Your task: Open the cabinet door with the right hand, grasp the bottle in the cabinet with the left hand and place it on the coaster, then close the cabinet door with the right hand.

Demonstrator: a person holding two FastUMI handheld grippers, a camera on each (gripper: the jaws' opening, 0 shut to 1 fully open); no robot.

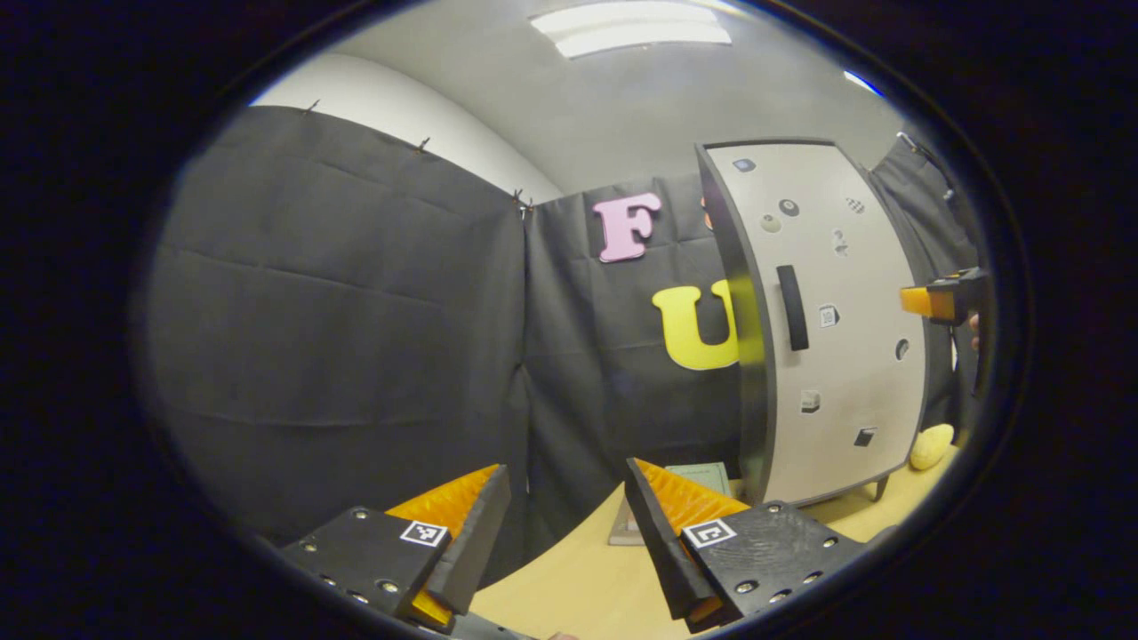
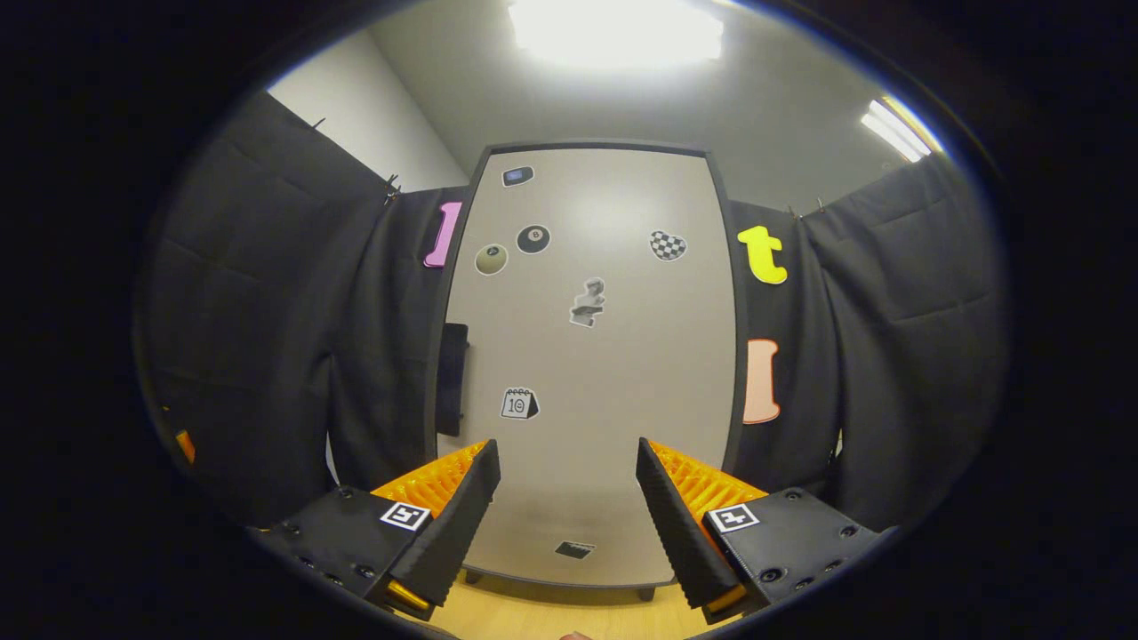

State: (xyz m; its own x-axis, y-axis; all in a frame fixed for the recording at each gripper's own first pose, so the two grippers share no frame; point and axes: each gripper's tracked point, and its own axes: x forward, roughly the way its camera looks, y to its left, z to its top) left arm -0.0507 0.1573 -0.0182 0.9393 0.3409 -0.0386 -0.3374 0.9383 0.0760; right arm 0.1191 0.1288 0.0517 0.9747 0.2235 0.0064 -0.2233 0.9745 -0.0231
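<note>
Cabinet door [image 2: 591,356] sits shut at the centre of my right gripper view, its dark handle [image 2: 452,378] on the left edge. My right gripper [image 2: 567,498] hangs before it, fingers spread, holding nothing. In my left gripper view the left gripper [image 1: 567,516] is likewise spread and empty at the bottom, over the wooden table [image 1: 578,587]; the cabinet stands right of centre, the coaster [image 1: 702,480] at its foot.

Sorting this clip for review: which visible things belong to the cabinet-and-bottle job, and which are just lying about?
Job things:
cabinet door, shut
door handle
left gripper, open
right gripper, open, facing the door
greenish square, possibly the coaster

Lying about:
stickers on the door
yellow object beside the cabinet
</note>
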